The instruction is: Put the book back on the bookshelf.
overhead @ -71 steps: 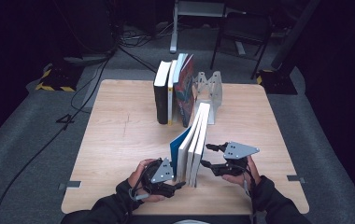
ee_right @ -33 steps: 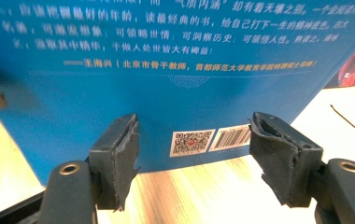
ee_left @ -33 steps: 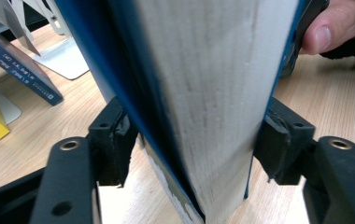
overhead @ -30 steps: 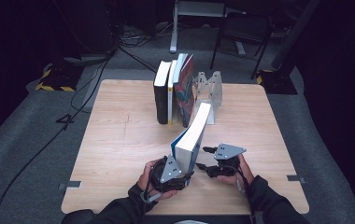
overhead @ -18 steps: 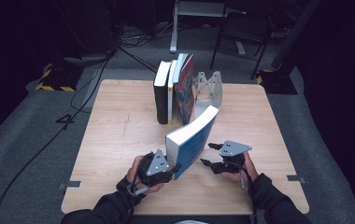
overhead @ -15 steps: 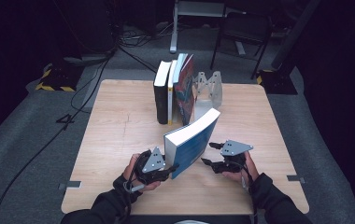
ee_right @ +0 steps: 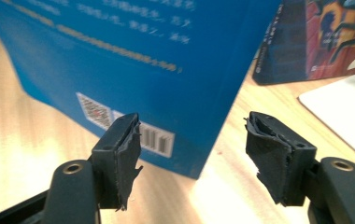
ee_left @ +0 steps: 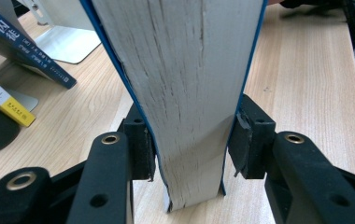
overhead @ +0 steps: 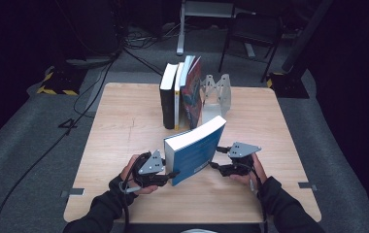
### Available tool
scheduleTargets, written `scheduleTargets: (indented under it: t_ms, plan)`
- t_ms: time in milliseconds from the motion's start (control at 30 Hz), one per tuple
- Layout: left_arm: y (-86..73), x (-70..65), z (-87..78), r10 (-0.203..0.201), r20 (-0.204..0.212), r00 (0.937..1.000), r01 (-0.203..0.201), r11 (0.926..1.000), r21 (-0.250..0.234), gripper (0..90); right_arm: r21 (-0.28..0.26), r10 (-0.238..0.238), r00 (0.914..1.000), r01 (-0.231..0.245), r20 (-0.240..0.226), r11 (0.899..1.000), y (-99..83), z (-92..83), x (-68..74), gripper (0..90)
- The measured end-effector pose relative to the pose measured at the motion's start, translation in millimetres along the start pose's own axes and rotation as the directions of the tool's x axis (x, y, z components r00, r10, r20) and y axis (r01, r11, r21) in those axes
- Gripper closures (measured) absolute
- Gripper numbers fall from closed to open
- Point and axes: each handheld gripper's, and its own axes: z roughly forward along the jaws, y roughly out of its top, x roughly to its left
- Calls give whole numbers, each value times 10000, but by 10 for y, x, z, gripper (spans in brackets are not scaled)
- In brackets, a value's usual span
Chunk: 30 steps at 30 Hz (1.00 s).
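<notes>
A thick blue book [overhead: 194, 150] stands tilted near the table's front, page edge up and to the left. My left gripper [overhead: 173, 174] is shut on its lower left end. In the left gripper view both pads [ee_left: 140, 140] press the covers and pinch the white pages [ee_left: 189, 93] inward; the jaws have just been closing on the book. My right gripper [overhead: 214, 165] is open to the right of the book. In the right gripper view its jaws [ee_right: 194, 149] stand apart in front of the back cover [ee_right: 133, 60], near the barcode, with nothing between them.
Several books [overhead: 180, 94] stand in a row at the back of the wooden table [overhead: 124, 136], leaning by a metal bookend [overhead: 216, 92]. A chair and cables lie on the dark floor beyond the table.
The book has swung from end-on between both grippers to tilted, its blue cover facing front. My left hand has shifted left with the book. My right gripper has hardly moved.
</notes>
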Motion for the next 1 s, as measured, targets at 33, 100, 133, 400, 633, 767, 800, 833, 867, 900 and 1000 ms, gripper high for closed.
scheduleTargets:
  t_ms: [33, 100, 133, 400, 633, 767, 800, 833, 867, 900, 1000]
  plan:
    - [3, -6, 1, -10, 22, 10000, 10, 10000, 15, 571, -10, -12, 10000, 12, 10, 10000, 4, 8, -13, 357]
    - [9, -3, 2, 66, 44, 10000, -66, 10000, 60, 574, -38, 25, 10000, -25, -90, 10000, 16, 19, -49, 351]
    - [9, -3, 2, 66, 44, 10000, -66, 10000, 60, 573, -38, 25, 10000, -25, -90, 10000, 16, 19, -49, 351]
    - [4, -4, 0, -86, 80, 9999, 86, 10000, 8, 574, -62, -289, 9980, 286, -555, 9996, 50, 58, -54, 339]
    - [-3, -20, -27, -185, 215, 9996, 184, 9998, 59, 583, -149, -439, 9944, 426, -963, 9990, 80, 86, -53, 317]
    - [-31, -21, -59, -240, 41, 9997, 240, 9997, -4, 580, -159, -566, 9915, 552, -1172, 9984, 125, 105, -32, 335]
    - [-34, -24, -66, -215, -29, 9998, 215, 9998, 20, 580, -159, -566, 9915, 552, -1172, 9984, 125, 105, -32, 335]
    - [-40, -22, -77, -203, -120, 9997, 203, 9998, 12, 578, -129, -586, 9911, 575, -1191, 9983, 128, 104, -34, 348]
    - [-47, -17, -88, -211, -177, 9996, 211, 9998, 19, 575, -66, -565, 9900, 562, -1291, 9984, 129, 99, -43, 370]
    - [-55, -6, -97, -221, -207, 9995, 221, 9998, 5, 573, -2, -619, 9887, 625, -1362, 9980, 130, 92, -45, 385]
    - [-80, 27, -130, -463, -323, 9984, 460, 9989, -87, 547, 91, -732, 9843, 757, -1604, 9971, 123, 62, -27, 423]
